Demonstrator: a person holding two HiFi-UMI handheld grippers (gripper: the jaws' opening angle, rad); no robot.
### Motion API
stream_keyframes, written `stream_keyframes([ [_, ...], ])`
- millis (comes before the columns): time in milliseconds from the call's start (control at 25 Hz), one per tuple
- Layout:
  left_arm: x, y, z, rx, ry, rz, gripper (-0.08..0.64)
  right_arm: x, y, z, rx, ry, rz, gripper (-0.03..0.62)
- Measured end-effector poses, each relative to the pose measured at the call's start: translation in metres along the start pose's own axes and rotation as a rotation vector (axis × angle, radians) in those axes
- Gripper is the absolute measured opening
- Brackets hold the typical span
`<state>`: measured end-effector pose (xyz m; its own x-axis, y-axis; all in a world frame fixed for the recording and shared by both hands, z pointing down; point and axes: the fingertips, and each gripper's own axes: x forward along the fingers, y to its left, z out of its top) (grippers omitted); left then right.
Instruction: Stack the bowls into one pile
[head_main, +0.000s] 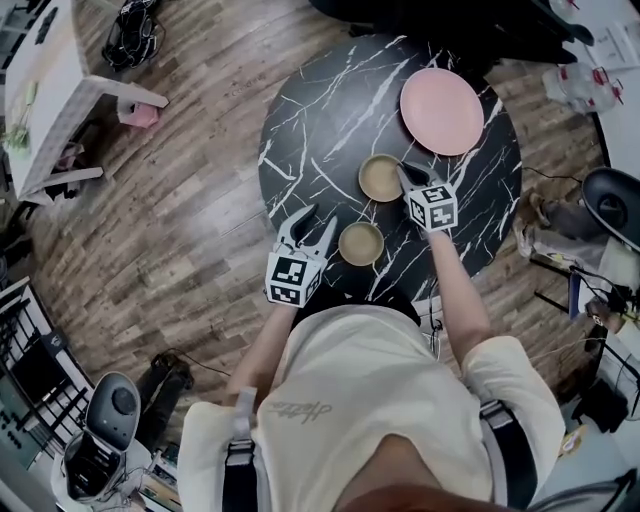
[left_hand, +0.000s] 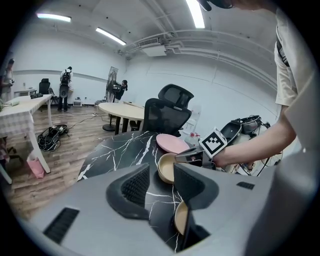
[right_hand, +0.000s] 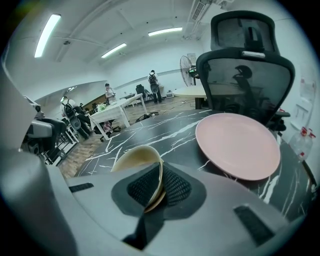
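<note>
Two tan bowls are on a round black marble table (head_main: 320, 110). The far bowl (head_main: 379, 178) (right_hand: 131, 157) has its rim pinched between the pads of my right gripper (head_main: 407, 175) (right_hand: 159, 186), and it looks tilted in the right gripper view. In the left gripper view this bowl (left_hand: 166, 168) shows with the right gripper (left_hand: 192, 157) on its edge. The near bowl (head_main: 361, 243) (left_hand: 181, 218) rests on the table just right of my left gripper (head_main: 318, 222) (left_hand: 161, 182). That gripper is open with nothing between its fingers.
A pink plate (head_main: 441, 110) (right_hand: 237, 145) (left_hand: 172, 143) lies on the table's far right. A black office chair (right_hand: 245, 65) (left_hand: 167, 112) stands behind the table. A white table (head_main: 45, 90) is far left on the wooden floor. People stand far off.
</note>
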<state>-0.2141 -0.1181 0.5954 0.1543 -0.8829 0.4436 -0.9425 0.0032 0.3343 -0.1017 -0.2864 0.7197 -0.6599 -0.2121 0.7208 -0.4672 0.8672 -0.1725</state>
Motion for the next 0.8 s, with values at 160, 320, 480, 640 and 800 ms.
stream_keyframes([
  [160,0.0,0.001,0.001,0.002,-0.007,0.008,0.169,0.005,0.001,0.001,-0.005,-0.003,0.002,0.026],
  [320,-0.001,-0.003,0.001,0.006,-0.008,0.011,0.169,0.002,-0.001,0.006,-0.009,-0.027,-0.006,0.058],
  [480,-0.004,0.001,0.004,0.002,-0.011,0.033,0.169,-0.009,-0.002,0.012,-0.014,-0.05,-0.013,0.066],
  [640,-0.01,-0.001,0.009,0.023,-0.024,0.047,0.169,-0.029,0.002,0.012,-0.026,-0.079,-0.014,0.066],
  [800,-0.016,-0.008,0.014,0.054,-0.034,0.05,0.169,-0.056,0.006,0.008,-0.05,-0.116,-0.032,0.066],
])
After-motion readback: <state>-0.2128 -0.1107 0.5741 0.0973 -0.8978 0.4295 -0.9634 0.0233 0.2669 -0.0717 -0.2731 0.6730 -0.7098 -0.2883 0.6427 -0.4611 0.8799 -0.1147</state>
